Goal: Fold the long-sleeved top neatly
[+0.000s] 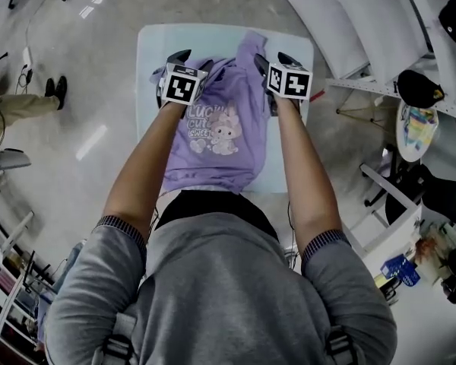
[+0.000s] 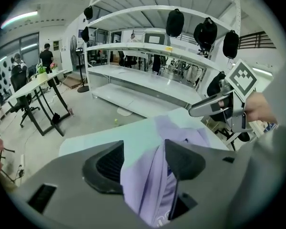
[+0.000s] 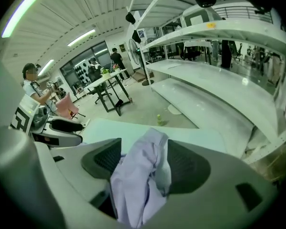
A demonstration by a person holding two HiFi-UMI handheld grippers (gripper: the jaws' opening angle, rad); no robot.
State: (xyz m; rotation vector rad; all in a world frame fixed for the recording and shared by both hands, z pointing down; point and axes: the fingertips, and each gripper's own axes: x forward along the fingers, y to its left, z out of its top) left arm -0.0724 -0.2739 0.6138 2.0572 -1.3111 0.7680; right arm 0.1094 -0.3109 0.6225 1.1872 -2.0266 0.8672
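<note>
The pale blue-white rectangular bench [image 1: 148,52] carries the lilac long-sleeved top with a cartoon print [image 1: 213,135]. The top lies print-up along the middle. Its hem hangs at the near edge by the person, and its shoulder end is rumpled toward the far edge.

The left gripper [image 2: 144,149] and the right gripper [image 3: 144,147] sit at that far end, one over each shoulder. The left gripper's dark ribbed fingers [image 2: 105,166] stand wide apart, with a flat run of lilac cloth lying between them and not clamped. The right gripper's fingers [image 3: 102,159] are equally spread around a loose, upstanding bunch of cloth that they do not appear to press.

The step looks like work on the shoulder and sleeve end of the top. Whether the cloth is about to be taken or has been let go cannot be told. To do it well, both grippers should probably pinch at matching points on the two shoulders and travel level with each other, so the fold line runs straight. The right-hand bunch likely needs flattening before any crease is set.

Only the head view shows the whole garment and how far it sits from the bench edges. Only the gripper views show the cloth between the fingers — and the right side's wad is much thicker than the left's flat sheet.
</note>
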